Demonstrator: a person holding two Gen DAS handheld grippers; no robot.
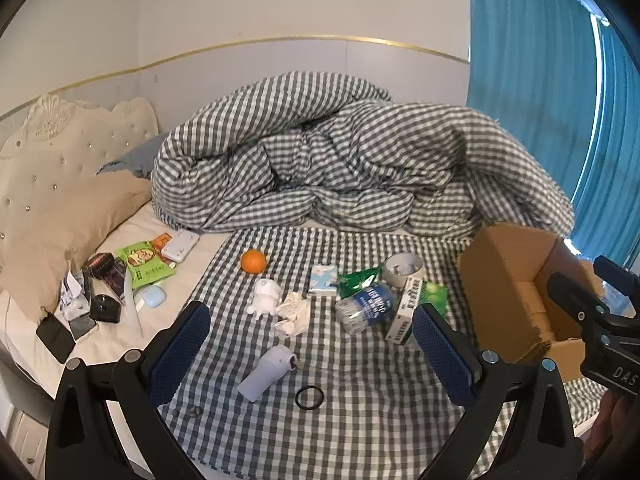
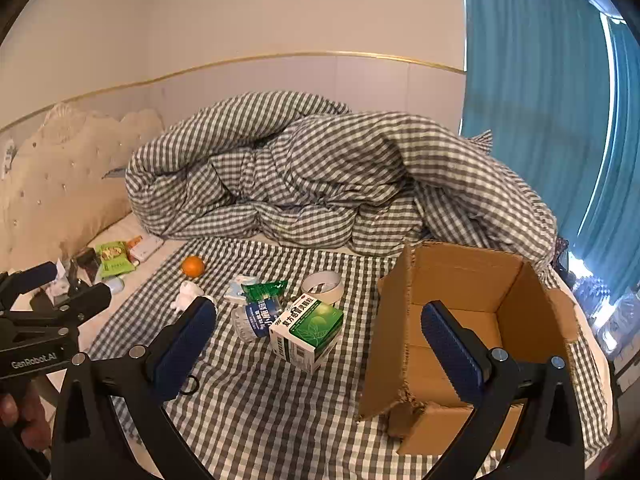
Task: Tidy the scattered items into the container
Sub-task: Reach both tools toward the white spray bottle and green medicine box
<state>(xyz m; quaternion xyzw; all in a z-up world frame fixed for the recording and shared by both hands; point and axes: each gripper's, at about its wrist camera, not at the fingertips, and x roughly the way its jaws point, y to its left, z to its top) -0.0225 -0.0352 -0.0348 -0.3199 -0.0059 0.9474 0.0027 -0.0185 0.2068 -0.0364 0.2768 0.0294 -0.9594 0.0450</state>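
Left wrist view: white bottle (image 1: 267,372) between wide-spread left claw (image 1: 312,344) fingers.

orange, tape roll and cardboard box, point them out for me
orange (image 1: 253,261), left wrist view, middle of the peel
tape roll (image 2: 322,286), right wrist view, near side of the ring
cardboard box (image 2: 390,332), right wrist view, outer left wall

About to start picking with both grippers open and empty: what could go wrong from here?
The orange is round and may roll on the soft checked sheet if nudged. The cardboard box has a floppy, torn near flap that might catch a dropped item. The black ring lies flat, so the pads may slip off.
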